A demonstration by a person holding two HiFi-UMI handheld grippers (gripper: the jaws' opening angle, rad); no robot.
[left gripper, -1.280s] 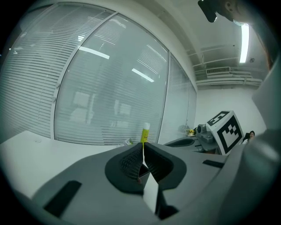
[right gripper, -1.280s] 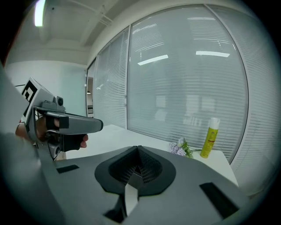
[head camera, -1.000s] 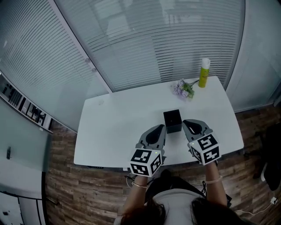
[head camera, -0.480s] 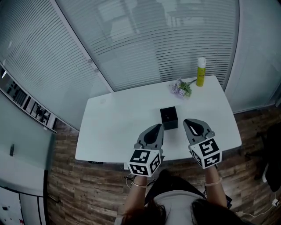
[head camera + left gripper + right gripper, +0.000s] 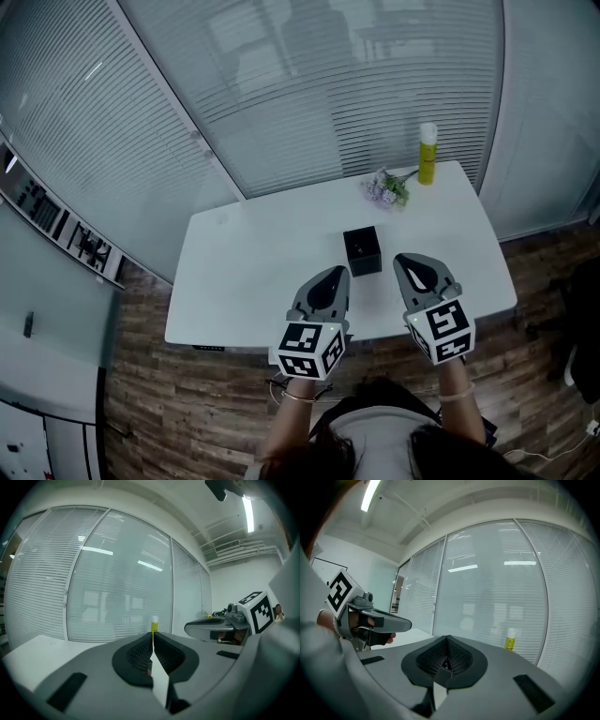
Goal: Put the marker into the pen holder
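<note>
**Clerk:** Grippers?

**Keeper:** Left gripper (image 5: 336, 274) and right gripper (image 5: 403, 261), each with jaws pressed together on nothing, were held over the near edge of the white rectangular table (image 5: 253, 272).

**Clerk:** Holder?

**Keeper:** Black square pen holder (image 5: 362, 251) stood upright just beyond both tips, between them. The marker could not be made out. The table lay bare to its left. Yellow white-capped bottle (image 5: 427, 155) and purple flower sprig (image 5: 386, 187) stood well apart at the far right corner.

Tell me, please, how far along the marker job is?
Done: unclear. No marker shows on the table, and the holder is too dark inside to read. In hand: nothing; left gripper and right gripper are shut, empty. Left: confirming the marker is in.
</note>
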